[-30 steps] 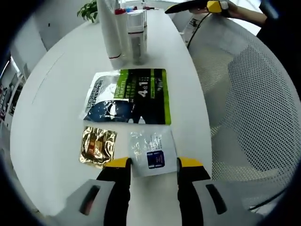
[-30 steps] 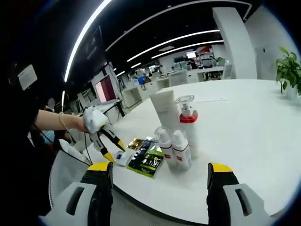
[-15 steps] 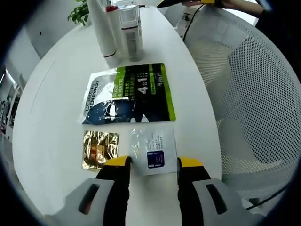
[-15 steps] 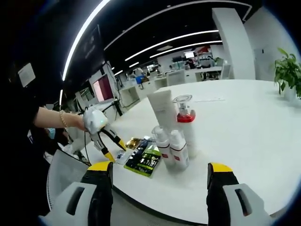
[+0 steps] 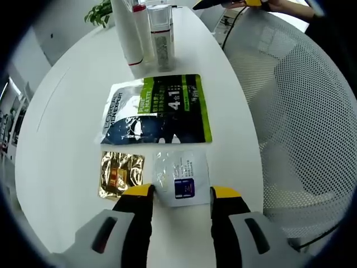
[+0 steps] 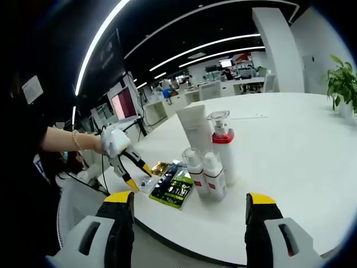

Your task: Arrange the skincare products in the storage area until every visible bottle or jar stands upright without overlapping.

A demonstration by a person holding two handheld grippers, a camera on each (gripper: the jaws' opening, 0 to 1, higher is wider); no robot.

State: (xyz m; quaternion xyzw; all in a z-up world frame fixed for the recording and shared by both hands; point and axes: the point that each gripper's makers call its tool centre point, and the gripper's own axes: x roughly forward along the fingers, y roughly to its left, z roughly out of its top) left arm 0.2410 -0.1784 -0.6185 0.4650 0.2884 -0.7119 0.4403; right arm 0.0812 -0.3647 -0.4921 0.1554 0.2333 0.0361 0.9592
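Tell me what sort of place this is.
Most likely an open-plan office. The right gripper view shows rows of desks with monitors under long ceiling light strips, a potted plant, and a big white round table; a mesh chair stands beside it.

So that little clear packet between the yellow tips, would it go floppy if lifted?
Probably. The clear sachet lies flat and crinkled on the table, so it looks thin, light and limp. Its glossy film may slip between the left gripper tips.

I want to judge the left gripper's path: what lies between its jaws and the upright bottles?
In the left gripper view, past the left gripper: a clear sachet, a gold sachet beside it, then a green-and-black pouch, then the bottles.
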